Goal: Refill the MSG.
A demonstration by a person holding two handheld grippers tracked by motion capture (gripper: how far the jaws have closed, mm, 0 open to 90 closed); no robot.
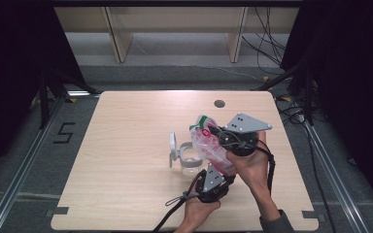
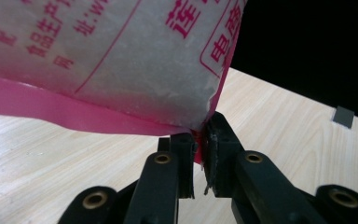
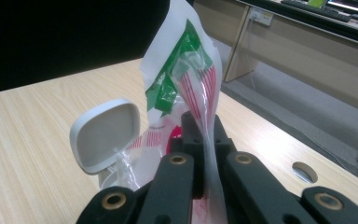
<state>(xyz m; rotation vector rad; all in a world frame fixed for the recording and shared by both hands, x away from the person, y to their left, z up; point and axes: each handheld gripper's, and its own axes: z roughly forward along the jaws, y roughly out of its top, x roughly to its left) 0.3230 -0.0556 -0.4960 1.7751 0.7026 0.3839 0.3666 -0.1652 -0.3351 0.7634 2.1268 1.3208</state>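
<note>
Lower centre of the high view: left gripper [image 1: 212, 180] clamped on the pink bottom corner of the plastic bag [image 1: 209, 141]; in the left gripper view [image 2: 199, 147] jaws pinched tight on that sealed pink edge. Just above, right gripper [image 1: 219, 132] closed on the bag's upper, green-printed end, film squeezed between jaws in the right gripper view [image 3: 204, 135]. Bag lifted off the table [image 1: 126, 145], tilted over a clear container [image 1: 190, 160] with open white lid [image 1: 173, 144]. Left half of tabletop bare; far edge and cable hole [image 1: 219, 103] beyond.
</note>
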